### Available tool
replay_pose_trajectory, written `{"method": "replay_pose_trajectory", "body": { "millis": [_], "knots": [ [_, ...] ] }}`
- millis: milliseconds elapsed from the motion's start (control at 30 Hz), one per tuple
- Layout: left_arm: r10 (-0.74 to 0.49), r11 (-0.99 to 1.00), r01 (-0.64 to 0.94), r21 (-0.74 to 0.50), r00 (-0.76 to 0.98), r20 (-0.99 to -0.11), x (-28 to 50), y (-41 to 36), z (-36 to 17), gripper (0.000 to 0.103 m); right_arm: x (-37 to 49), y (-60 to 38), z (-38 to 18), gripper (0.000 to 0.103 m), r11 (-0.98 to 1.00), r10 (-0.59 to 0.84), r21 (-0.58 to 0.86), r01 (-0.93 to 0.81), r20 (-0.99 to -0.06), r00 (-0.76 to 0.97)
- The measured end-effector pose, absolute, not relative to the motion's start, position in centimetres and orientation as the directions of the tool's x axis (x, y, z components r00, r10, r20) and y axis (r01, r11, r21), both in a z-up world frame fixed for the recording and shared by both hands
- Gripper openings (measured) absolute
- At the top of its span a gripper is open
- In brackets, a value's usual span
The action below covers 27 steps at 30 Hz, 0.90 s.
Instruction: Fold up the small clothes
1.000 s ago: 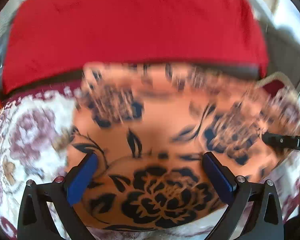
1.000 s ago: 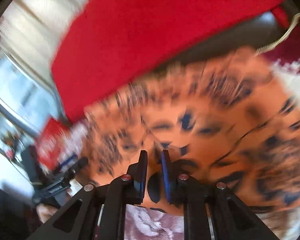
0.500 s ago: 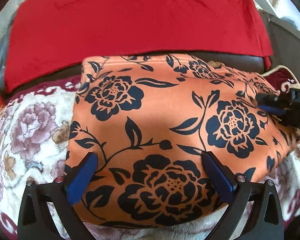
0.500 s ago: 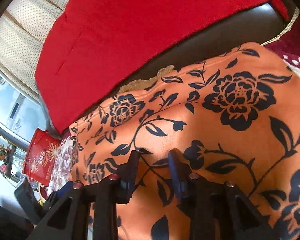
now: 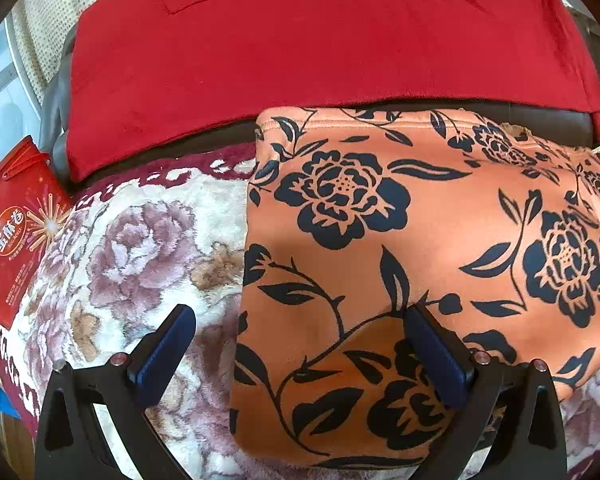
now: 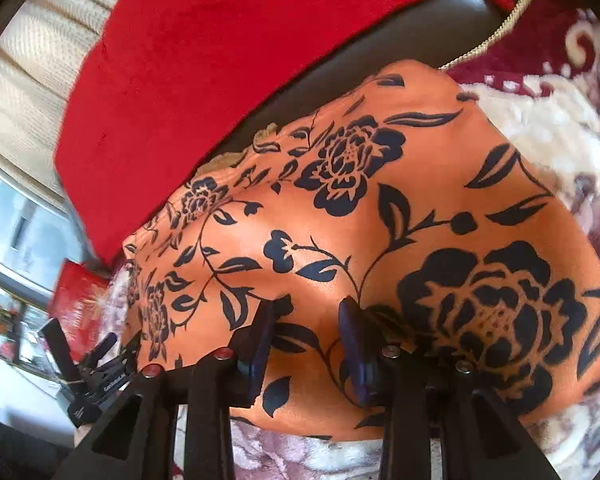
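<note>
An orange garment [image 5: 399,264] with a black flower print lies folded flat on a plush floral blanket [image 5: 140,248]. My left gripper [image 5: 300,344] hovers open and wide over the garment's left edge. One finger is above the blanket, the other above the cloth, and nothing is held. My right gripper [image 6: 305,336] hangs over the same garment [image 6: 379,240] near its front edge. Its jaws are opening, the cloth lies flat beneath the gap, and the pads do not press on it. The left gripper [image 6: 96,368] also shows at the lower left of the right wrist view.
A red fleece throw [image 5: 300,40] drapes over the dark sofa back [image 5: 539,120] behind the garment. A red snack bag [image 5: 12,232] lies at the blanket's left end. A gold cord [image 6: 495,28] trails at the far right. Cream curtain [image 6: 32,80] and window are at left.
The right gripper's jaws have widened from nearly shut on the cloth. The left gripper has shifted left, so its left finger is now over the blanket. The garment lies still and flat.
</note>
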<state>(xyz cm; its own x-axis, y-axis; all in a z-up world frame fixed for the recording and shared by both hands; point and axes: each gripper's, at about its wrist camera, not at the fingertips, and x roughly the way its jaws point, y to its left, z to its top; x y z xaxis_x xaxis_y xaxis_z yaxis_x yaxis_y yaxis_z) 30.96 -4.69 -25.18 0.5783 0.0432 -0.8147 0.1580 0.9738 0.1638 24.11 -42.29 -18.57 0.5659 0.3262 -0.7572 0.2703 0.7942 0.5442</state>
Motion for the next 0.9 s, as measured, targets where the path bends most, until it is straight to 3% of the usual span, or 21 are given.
{"method": "replay_pose_trajectory", "body": {
  "millis": [167, 333, 433, 567, 667, 733, 800, 900],
  "knots": [
    [-0.08, 0.985, 0.172, 0.032, 0.605, -0.792, 29.8, -4.7, -23.0, 0.103, 21.6, -43.3, -16.0, 0.037, 0.795, 0.31, 0.555, 0.245, -0.719, 0.622],
    [-0.076, 0.974, 0.215, 0.066, 0.592, -0.803, 29.3, -6.2, -23.6, 0.103, 19.1, -45.5, -16.8, 0.037, 0.754, 0.275, 0.562, 0.34, -0.74, 0.614],
    [-0.062, 0.972, 0.221, 0.076, 0.559, -0.827, 29.7, -6.7, -25.3, 0.103, 18.6, -47.2, -18.2, 0.037, 0.669, 0.361, 0.653, 0.355, -0.703, 0.613],
    [-0.083, 0.978, 0.203, 0.048, 0.591, -0.803, 29.8, -6.1, -24.3, 0.103, 18.3, -47.7, -16.1, 0.038, 0.676, 0.312, 0.658, 0.332, -0.664, 0.68],
    [-0.083, 0.979, 0.196, 0.056, 0.635, -0.768, 29.4, -6.1, -23.6, 0.103, 18.7, -48.0, -15.4, 0.041, 0.666, 0.261, 0.659, 0.348, -0.644, 0.719],
    [-0.076, 0.974, 0.213, 0.074, 0.62, -0.781, 29.5, -6.6, -24.1, 0.103, 19.7, -48.1, -16.5, 0.057, 0.65, 0.258, 0.649, 0.396, -0.679, 0.688],
    [-0.055, 0.97, 0.225, 0.093, 0.577, -0.815, 30.1, -7.1, -25.5, 0.103, 20.7, -47.8, -17.5, 0.057, 0.664, 0.229, 0.602, 0.443, -0.728, 0.646],
    [-0.087, 0.977, 0.208, 0.042, 0.57, -0.817, 30.2, -6.3, -25.0, 0.103, 20.9, -47.3, -16.5, 0.058, 0.695, 0.206, 0.583, 0.421, -0.722, 0.66]
  ]
}}
